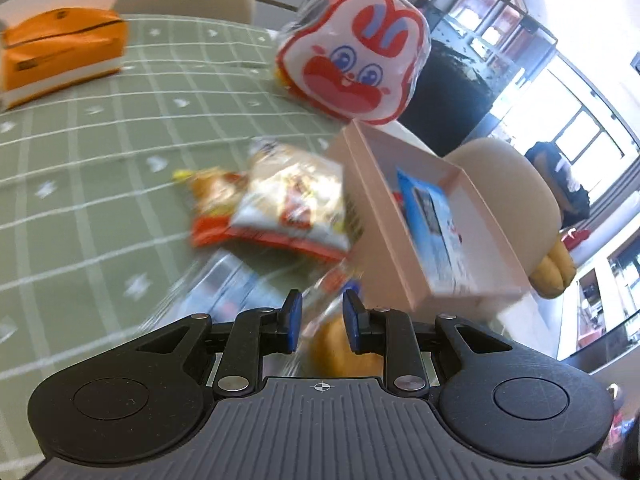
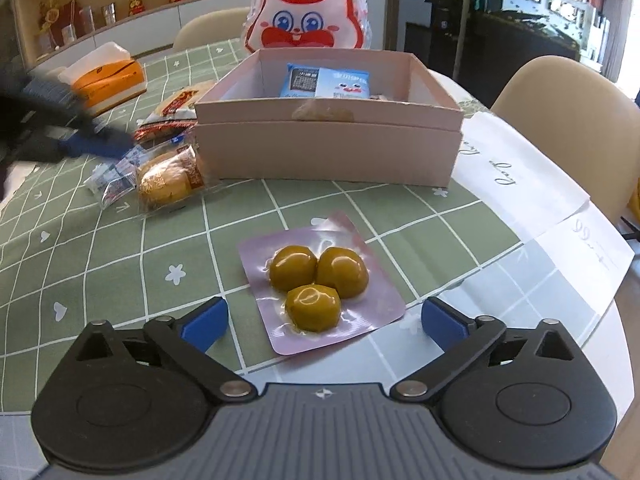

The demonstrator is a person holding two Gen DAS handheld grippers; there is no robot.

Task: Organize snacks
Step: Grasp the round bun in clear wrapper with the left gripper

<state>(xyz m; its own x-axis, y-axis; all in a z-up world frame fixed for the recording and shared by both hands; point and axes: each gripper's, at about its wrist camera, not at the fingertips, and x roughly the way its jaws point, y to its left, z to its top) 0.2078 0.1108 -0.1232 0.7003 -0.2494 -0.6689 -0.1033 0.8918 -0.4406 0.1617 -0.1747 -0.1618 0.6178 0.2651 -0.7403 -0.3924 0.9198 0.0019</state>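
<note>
A pink cardboard box [image 2: 328, 152] stands on the green checked tablecloth and holds a blue snack packet [image 2: 326, 84]; it also shows in the left wrist view [image 1: 384, 216]. My left gripper [image 1: 320, 320] has its jaws close together around a clear-wrapped bread bun [image 1: 340, 344], blurred by motion; in the right wrist view it reaches the bun [image 2: 166, 184] from the left. My right gripper [image 2: 322, 320] is open and empty, its fingers either side of a pink vacuum pack of three yellow-green balls [image 2: 320, 280]. An orange-and-white snack bag [image 1: 288, 208] lies left of the box.
A rabbit-face bag [image 2: 308, 12] stands behind the box. An orange tissue box [image 1: 60, 52] sits at the far left of the table. A white paper sheet [image 2: 532, 188] lies at the right table edge. Beige chairs [image 2: 568, 120] surround the table.
</note>
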